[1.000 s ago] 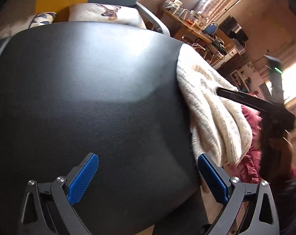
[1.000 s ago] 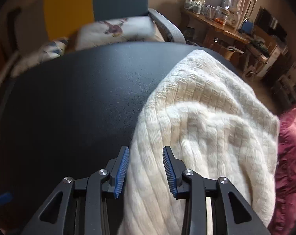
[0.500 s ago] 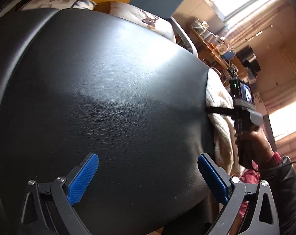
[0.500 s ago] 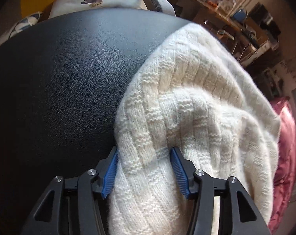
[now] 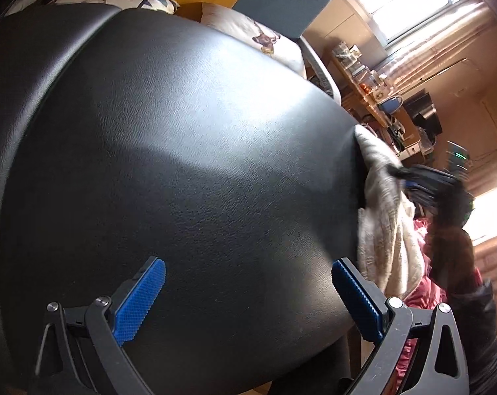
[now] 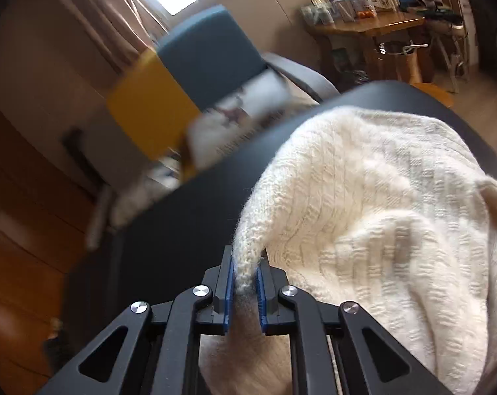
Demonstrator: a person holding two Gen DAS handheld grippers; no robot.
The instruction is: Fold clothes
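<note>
Right gripper (image 6: 245, 288): jaws closing, blue pads pinched on a bunched fold of the cream knit sweater (image 6: 373, 204). The fold rises from the pads; the rest of the sweater drapes to the right over the edge of the black table (image 6: 189, 217).

Left gripper (image 5: 248, 299): jaws wide apart, nothing between them, over bare black table (image 5: 189, 151). In this view the sweater (image 5: 386, 217) hangs at the table's right edge, with the right gripper (image 5: 422, 181) on it, blurred; exact contact there is hard to read. Pink cloth (image 5: 422, 296) lies below the sweater.

Beyond the table: a blue chair (image 6: 209, 46), a yellow panel (image 6: 146, 112), a wooden desk (image 6: 373, 26) with jars
</note>
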